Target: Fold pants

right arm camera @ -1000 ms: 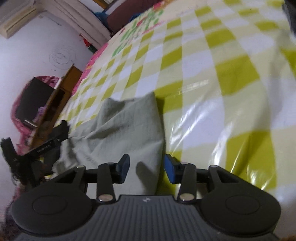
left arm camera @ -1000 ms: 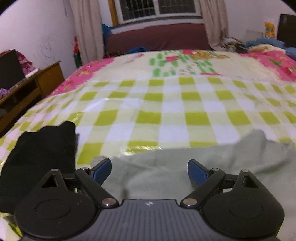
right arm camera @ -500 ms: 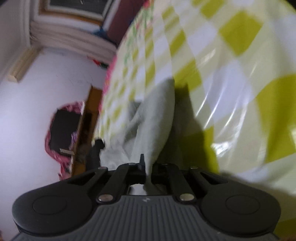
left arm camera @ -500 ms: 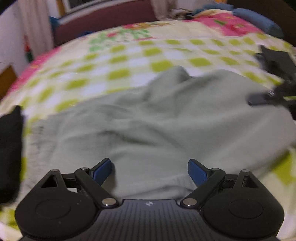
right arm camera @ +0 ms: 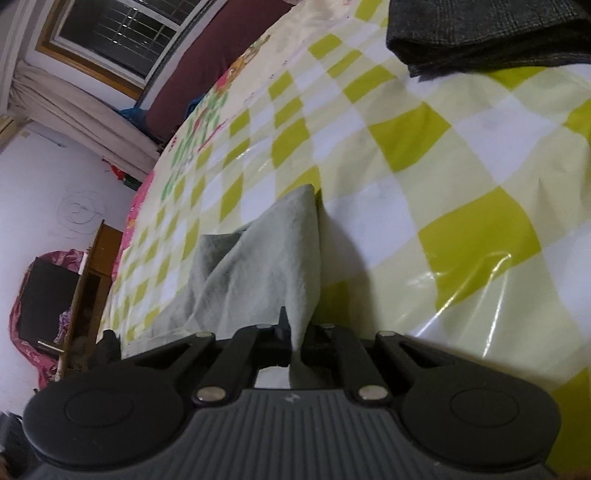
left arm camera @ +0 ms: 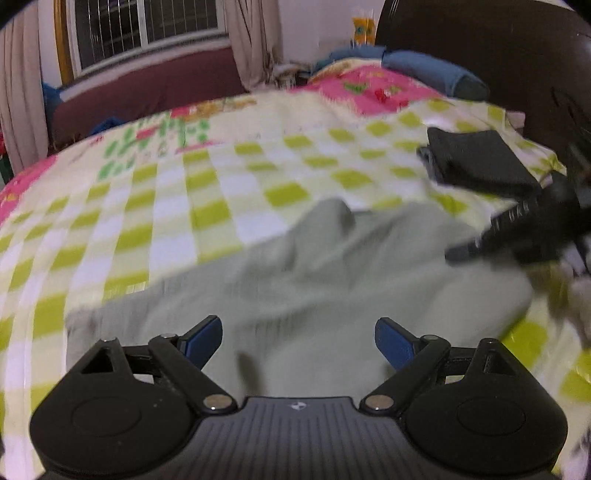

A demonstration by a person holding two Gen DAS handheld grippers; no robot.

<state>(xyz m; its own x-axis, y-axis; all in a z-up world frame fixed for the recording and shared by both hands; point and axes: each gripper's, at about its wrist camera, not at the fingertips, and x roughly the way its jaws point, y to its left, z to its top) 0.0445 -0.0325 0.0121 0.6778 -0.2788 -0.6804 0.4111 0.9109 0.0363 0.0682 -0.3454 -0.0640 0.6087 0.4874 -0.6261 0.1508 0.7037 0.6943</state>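
Pale grey-green pants point(left arm camera: 314, 280) lie crumpled on the green-and-white checked bed cover point(left arm camera: 207, 192). My left gripper point(left arm camera: 298, 341) is open, its blue-padded fingers just above the near edge of the pants, holding nothing. My right gripper point(right arm camera: 294, 341) is shut on an edge of the pants point(right arm camera: 266, 266) and lifts the cloth into a ridge. In the left wrist view the right gripper point(left arm camera: 517, 232) shows blurred at the far right end of the pants.
A folded dark garment point(left arm camera: 476, 162) lies on the bed at the right, and shows in the right wrist view point(right arm camera: 491, 29). A wooden cabinet point(right arm camera: 88, 280) stands beside the bed. Pillows point(left arm camera: 432, 74) and a dark headboard point(left arm camera: 480, 48) are at the far right.
My right gripper closed on the pants edge and lifted it. My left gripper swung right over the pants, staying open; the black garment at the left left its view.
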